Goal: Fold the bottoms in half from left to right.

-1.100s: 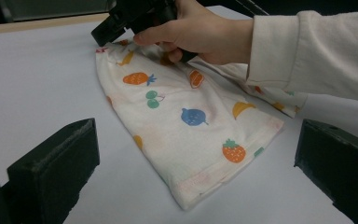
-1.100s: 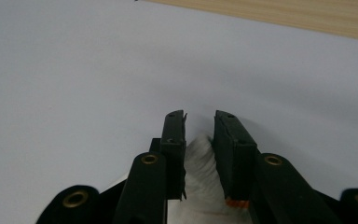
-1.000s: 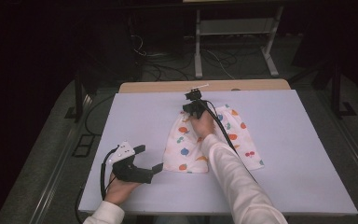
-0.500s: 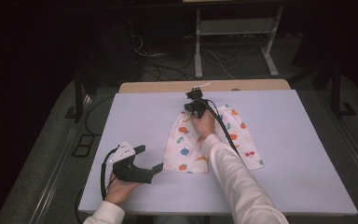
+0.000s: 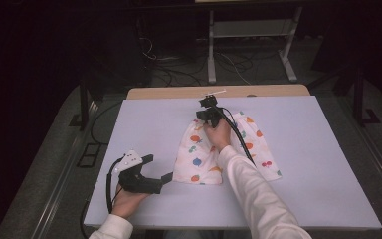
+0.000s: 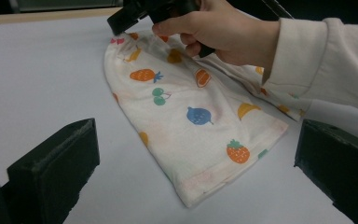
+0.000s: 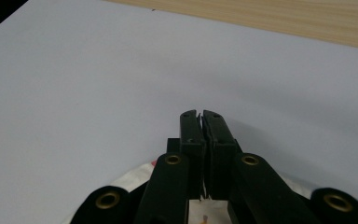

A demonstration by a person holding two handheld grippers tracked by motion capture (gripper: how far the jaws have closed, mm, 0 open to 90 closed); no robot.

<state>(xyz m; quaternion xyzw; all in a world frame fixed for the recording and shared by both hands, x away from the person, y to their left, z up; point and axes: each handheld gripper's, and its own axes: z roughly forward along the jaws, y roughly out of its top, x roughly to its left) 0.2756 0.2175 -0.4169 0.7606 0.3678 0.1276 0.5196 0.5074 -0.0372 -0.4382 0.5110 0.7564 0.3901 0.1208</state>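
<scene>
Pale tabletop (image 5: 328, 164), fruit-print cloth (image 5: 199, 159): right gripper (image 5: 208, 113) has just pinched its far edge, left gripper (image 5: 151, 173) spread wide. Next probably a fold toward the near hem.

A lab: bare white table (image 5: 328, 169), floor cables (image 5: 179, 69), metal stand (image 5: 248, 45)

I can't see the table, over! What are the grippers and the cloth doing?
Right gripper shut on cloth, far edge. Left gripper open, near corner, not touching. Nothing in the way.
</scene>
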